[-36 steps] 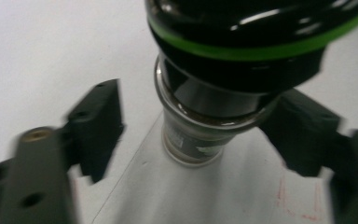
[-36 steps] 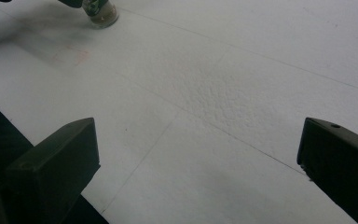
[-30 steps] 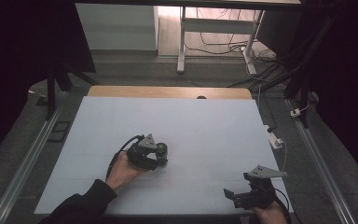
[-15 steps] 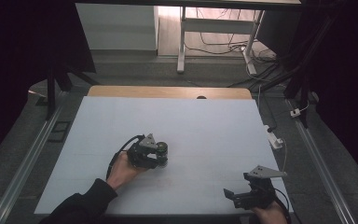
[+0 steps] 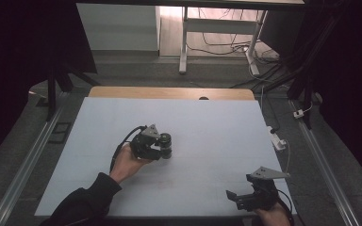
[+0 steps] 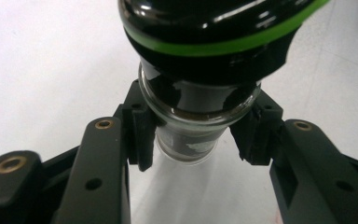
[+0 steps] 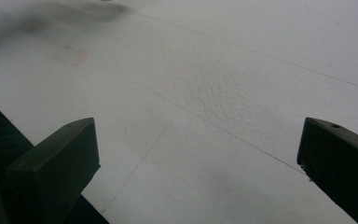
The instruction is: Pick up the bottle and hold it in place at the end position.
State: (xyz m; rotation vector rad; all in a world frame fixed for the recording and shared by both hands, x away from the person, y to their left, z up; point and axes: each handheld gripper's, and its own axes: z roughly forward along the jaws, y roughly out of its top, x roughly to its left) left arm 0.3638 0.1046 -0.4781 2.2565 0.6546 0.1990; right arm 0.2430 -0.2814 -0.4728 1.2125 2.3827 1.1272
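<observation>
Gripping a dark glass jar (image 6: 193, 116) mid-table, left gripper (image 5: 162, 151); right gripper (image 5: 239, 198) low, jaws wide, empty.

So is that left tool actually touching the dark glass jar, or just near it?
Touching. In the left gripper view, the left tool has both black pads pressed against the neck of the jar, with no gap on either side.

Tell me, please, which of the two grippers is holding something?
The left gripper, mid-table: it is shut on a dark glass jar with a green band. The right gripper, near the table's front edge, is open and holds nothing.
</observation>
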